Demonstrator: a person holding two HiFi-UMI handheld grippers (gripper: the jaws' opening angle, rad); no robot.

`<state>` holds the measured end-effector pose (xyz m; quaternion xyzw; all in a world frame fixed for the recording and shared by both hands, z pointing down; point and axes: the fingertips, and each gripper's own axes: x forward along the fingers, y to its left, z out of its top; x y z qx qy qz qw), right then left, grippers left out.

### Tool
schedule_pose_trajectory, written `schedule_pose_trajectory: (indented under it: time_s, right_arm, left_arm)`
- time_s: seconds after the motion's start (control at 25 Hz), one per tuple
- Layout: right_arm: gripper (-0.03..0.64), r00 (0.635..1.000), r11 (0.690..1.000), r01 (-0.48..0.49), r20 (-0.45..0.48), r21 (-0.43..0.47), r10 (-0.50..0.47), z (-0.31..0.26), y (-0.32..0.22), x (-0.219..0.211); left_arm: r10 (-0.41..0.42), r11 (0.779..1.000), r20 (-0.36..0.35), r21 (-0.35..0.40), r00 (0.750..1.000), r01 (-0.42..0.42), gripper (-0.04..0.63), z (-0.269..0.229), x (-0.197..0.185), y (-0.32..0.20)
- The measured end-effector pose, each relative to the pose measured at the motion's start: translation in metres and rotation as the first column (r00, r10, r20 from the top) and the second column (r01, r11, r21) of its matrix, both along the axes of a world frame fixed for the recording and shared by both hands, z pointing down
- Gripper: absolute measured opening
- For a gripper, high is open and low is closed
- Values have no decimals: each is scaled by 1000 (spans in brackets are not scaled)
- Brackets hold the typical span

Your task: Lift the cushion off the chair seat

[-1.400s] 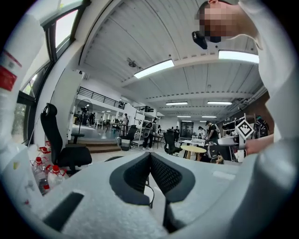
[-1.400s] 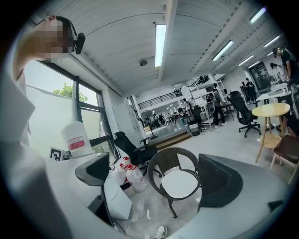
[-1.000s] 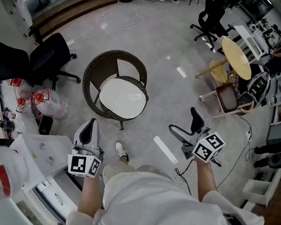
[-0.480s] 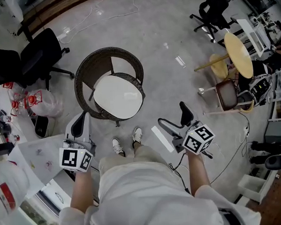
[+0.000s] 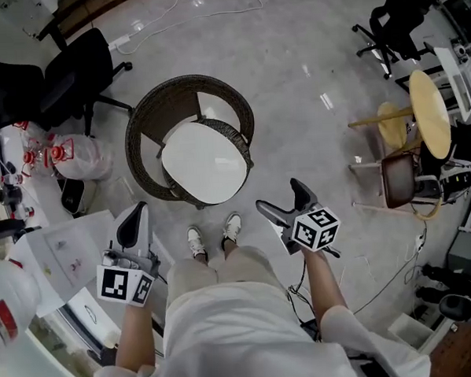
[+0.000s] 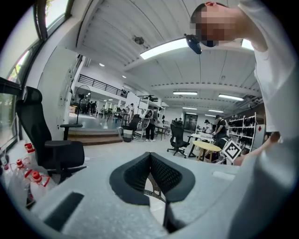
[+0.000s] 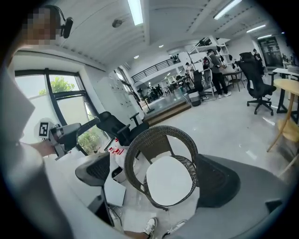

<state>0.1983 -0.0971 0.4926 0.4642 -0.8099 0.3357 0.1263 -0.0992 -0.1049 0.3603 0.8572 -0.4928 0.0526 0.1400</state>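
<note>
Shoes (image 5: 232, 226) sit closest, two white ones on the grey floor (image 5: 294, 102), right below my head camera. My left gripper (image 5: 135, 220) hangs low on one side of them. Its own view shows the two black jaws pinched together at the tips with nothing held. Through the small hole under those tips I see a brown woven bit, maybe the chair, but it is too small to be sure.

My right gripper (image 5: 281, 195) is on the other side, with its jaws spread wide and empty. Its view frames the wicker chair (image 5: 149, 117) between the jaws, well apart from them. The white round cushion (image 5: 204, 162) lies flat on the chair seat, just past the shoes, and no gripper touches it.

Left of the chair are clear bottles (image 5: 45, 158) with red caps and a black office chair (image 5: 76, 78). Far to the right stands a round wooden table (image 5: 430, 106). Both gripper views show people (image 6: 150, 125) far across the room, and the head view does not.
</note>
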Motion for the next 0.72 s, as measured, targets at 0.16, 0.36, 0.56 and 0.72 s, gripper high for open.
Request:
schedule_pose_trajectory:
  time_s: [0.16,0.36,0.56,0.72]
  right_arm:
    - [569,1000,999,0,16,-47,1,44,-26,10]
    - [568,1000,994,10,3,-105,-10,103,-43,15]
    - [568,1000,989,24,-4,-148,-25,155,-51,13]
    - [565,999,981,39,-12,-190,-42,200,-65,9]
  left_arm:
    - [-35,996,-3,-86,999,35,15,37,13,10]
    - [-64,987,17,-148,998,66,15,75,15,15]
    - [-63,985,32,-161,997,67,15,106,19,3]
    - [-62,983,21,-170,998,65,16,126,25,-6]
